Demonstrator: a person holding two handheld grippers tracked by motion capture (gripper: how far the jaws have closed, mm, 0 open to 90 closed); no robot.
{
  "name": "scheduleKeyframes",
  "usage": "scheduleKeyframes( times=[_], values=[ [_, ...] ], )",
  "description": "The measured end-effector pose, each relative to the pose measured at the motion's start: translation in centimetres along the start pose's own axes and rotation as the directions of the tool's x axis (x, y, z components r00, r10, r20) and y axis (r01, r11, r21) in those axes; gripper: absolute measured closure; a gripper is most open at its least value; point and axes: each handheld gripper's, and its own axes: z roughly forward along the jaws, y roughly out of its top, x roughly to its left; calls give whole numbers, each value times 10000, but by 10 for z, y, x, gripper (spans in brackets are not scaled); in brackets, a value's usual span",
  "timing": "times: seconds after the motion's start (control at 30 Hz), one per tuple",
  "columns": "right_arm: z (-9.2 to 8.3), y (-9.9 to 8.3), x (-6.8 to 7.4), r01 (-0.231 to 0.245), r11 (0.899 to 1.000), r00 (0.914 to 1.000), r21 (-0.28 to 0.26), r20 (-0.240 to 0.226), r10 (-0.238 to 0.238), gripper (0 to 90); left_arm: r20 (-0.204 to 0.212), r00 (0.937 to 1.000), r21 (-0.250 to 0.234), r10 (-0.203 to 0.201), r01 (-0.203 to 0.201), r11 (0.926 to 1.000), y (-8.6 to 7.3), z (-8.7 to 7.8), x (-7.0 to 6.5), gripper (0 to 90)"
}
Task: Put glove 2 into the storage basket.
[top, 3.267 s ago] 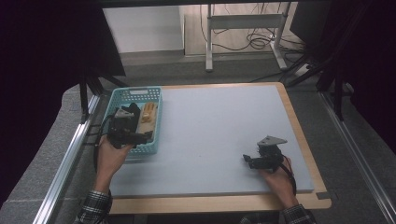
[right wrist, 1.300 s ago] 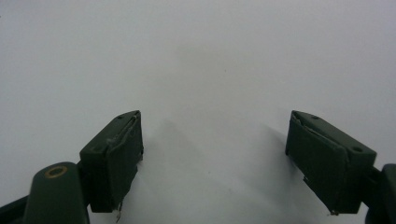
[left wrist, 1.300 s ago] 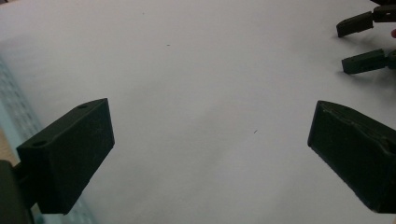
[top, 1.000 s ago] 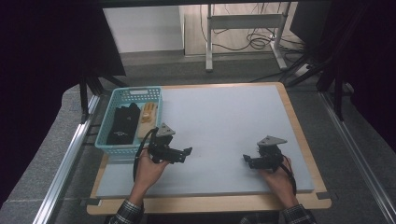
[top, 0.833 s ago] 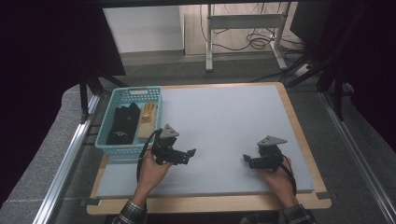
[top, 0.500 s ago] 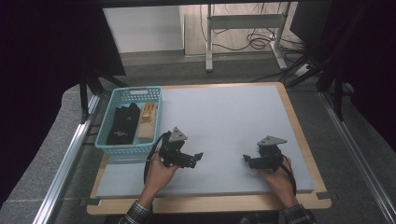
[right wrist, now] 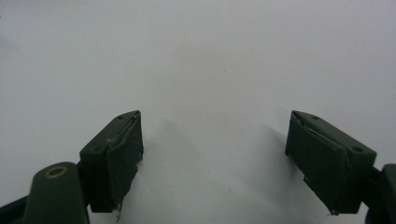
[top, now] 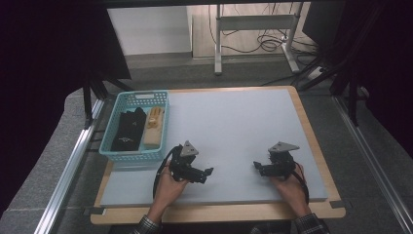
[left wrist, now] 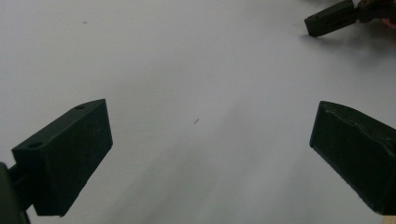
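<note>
My left gripper (top: 208,171) rests low over the grey mat (top: 234,122), just right of a teal basket (top: 134,155), and points right. In the left gripper view my left gripper (left wrist: 210,121) is open, its jaws wide apart over bare mat, and the right gripper's jaws (left wrist: 331,18) show at the top right. My right gripper (top: 256,166) lies at the front right of the mat and points left. In the right gripper view my right gripper (right wrist: 215,126) is open with nothing between its jaws.
The teal basket holds a black fabric item (top: 127,131) and a wooden hand model (top: 153,127). The mat lies on a wooden-edged table (top: 219,212). Metal rails run along both sides, and desk legs with cables stand behind.
My left gripper has come out of the basket and moved right and toward the front edge, over the mat, holding nothing. The right gripper has stayed still.
</note>
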Motion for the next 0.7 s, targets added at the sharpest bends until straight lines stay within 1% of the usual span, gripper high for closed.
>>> scheduleKeyframes(
  times=[0.13,0.23,0.3,0.5,0.7],
  values=[
    [0,0,0,1,10000,10000,0,2,-1,188,75,9999,47,88,-89,9999,-7,3,0,0],
    [0,0,0,1,10000,10000,-1,0,-1,188,154,9999,109,29,-31,9999,-13,6,0,0],
    [0,0,0,-1,10000,10000,-1,1,1,188,122,9999,178,38,-40,9998,-17,8,1,0],
    [0,0,0,0,10000,10000,0,3,0,189,119,9999,466,117,-123,9988,-24,13,0,0],
    [0,0,0,1,10000,10000,1,4,-1,188,59,9993,925,364,-367,9950,-28,19,-4,0]
  ],
)
